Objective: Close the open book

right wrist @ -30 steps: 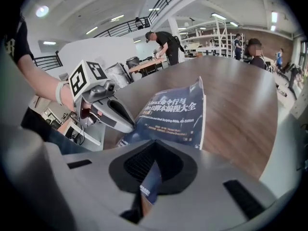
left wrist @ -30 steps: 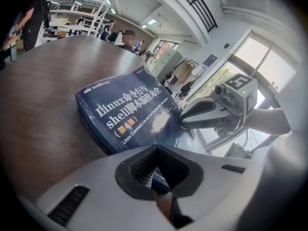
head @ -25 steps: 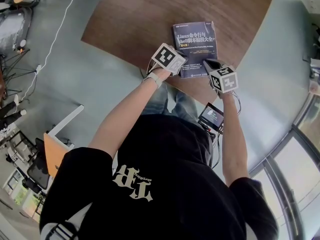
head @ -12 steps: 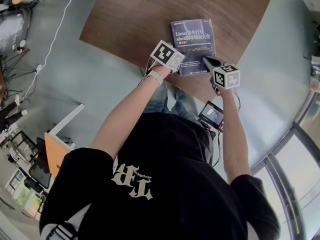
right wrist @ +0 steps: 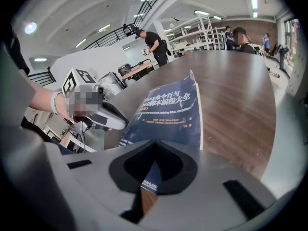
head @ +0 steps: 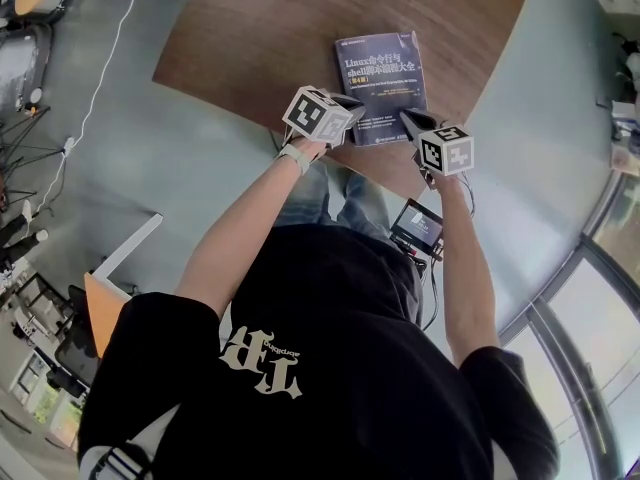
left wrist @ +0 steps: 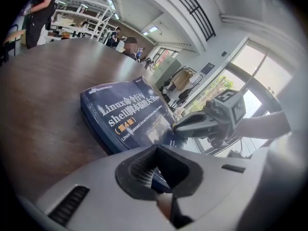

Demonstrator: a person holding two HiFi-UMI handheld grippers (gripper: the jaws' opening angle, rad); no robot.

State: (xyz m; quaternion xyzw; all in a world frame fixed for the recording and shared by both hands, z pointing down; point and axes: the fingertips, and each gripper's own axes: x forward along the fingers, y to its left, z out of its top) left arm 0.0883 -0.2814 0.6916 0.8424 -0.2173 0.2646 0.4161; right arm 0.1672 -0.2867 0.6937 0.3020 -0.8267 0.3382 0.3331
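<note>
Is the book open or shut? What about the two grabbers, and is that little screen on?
book: shut, lying flat on the table, front cover up.
left gripper: jaws shut, holding nothing, by the book's near edge.
right gripper: jaws shut, holding nothing, by the book's near edge.
small screen: on, glowing.

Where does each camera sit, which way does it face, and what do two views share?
Head view: on the person's head, looking down at the table; torso, arms, left gripper and right gripper show.
Left gripper view: on the left gripper, looking along its shut jaws at the book; own jaws show.
Right gripper view: on the right gripper, facing the book; own jaws show.
Both gripper views show the book and the other gripper.
</note>
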